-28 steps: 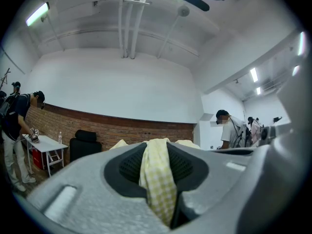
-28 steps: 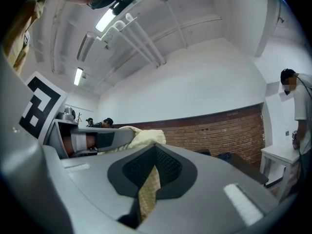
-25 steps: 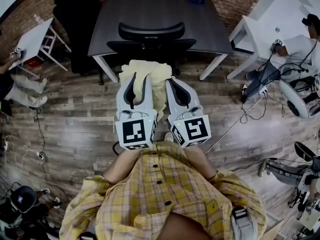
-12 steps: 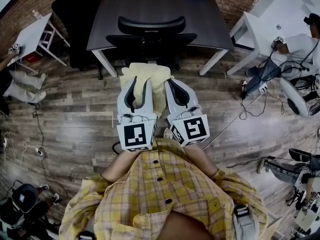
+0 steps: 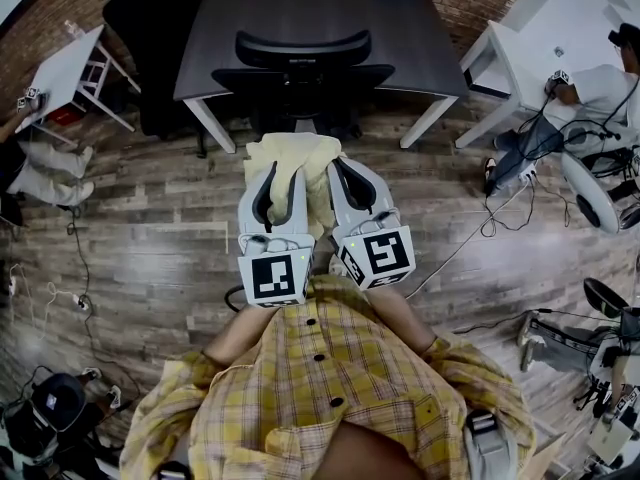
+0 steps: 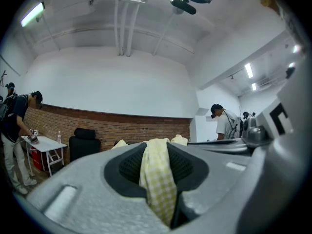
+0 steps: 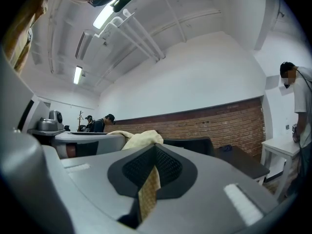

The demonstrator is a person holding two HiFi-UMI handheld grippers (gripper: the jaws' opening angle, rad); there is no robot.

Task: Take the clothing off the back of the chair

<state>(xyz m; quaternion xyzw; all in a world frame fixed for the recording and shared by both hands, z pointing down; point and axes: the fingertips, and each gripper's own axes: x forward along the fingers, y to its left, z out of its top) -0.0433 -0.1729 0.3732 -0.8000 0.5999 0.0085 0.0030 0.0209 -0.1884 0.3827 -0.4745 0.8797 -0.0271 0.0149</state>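
A pale yellow checked garment [image 5: 296,164] hangs bunched between my two grippers, in front of the black office chair [image 5: 303,66], whose back is bare. My left gripper [image 5: 277,182] is shut on a fold of the garment [image 6: 157,179], pinched between its dark pads. My right gripper [image 5: 345,176] is also shut on the garment [image 7: 147,194], with a thin strip of cloth caught between its jaws. Both grippers point level, side by side, close to my chest. The lower part of the garment is hidden beneath the grippers.
A dark desk [image 5: 310,28] stands behind the chair against a brick wall. A white table [image 5: 60,73] is at the left and a white desk [image 5: 560,28] at the right with a seated person [image 5: 590,98]. Cables [image 5: 470,248] and equipment lie on the wooden floor.
Both grippers have sunk slightly with the garment still held; it sits a little lower in front of the chair. The grips are unchanged.
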